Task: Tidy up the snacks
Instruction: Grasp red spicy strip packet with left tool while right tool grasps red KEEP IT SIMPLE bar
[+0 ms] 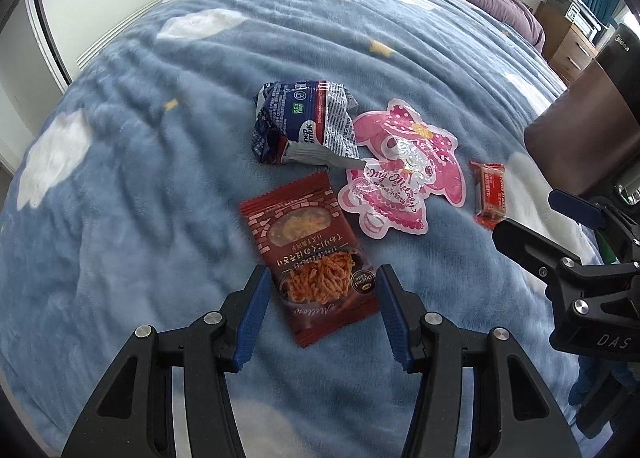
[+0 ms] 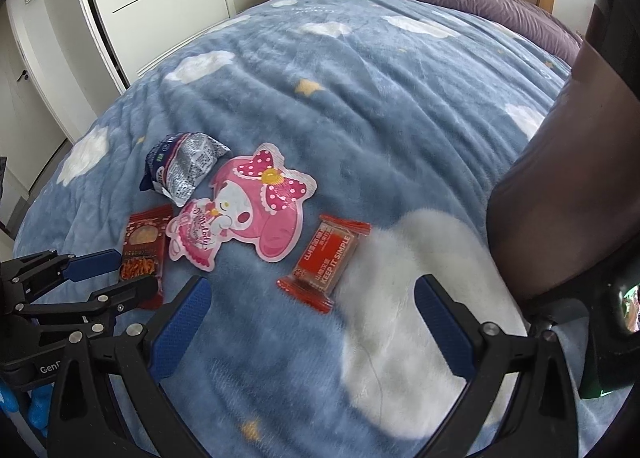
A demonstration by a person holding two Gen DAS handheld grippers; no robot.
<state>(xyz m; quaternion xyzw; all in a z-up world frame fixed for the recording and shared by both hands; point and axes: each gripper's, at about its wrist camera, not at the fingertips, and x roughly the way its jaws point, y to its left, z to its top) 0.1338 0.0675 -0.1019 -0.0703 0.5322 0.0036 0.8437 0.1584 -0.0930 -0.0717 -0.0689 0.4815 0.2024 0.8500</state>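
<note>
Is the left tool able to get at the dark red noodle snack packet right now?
Probably yes. The left tool stands open straddling the dark red noodle snack packet, which lies flat on the blanket with nothing on top; the pink packet sits clear.

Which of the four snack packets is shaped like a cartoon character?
The pink packet in the middle; its outline follows a bow-wearing figure, while the other three are plain rectangles or crumpled bags.

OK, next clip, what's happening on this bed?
A person holds two handheld grippers over a blue fleece blanket with white clouds where four snacks lie loose. The left gripper is open, straddling the dark red noodle-snack packet without pressing it. The right gripper is open, just short of the small red bar wrapper. The pink character-shaped pouch and the crumpled blue-and-silver bag lie untouched. Nothing is lifted yet.
</note>
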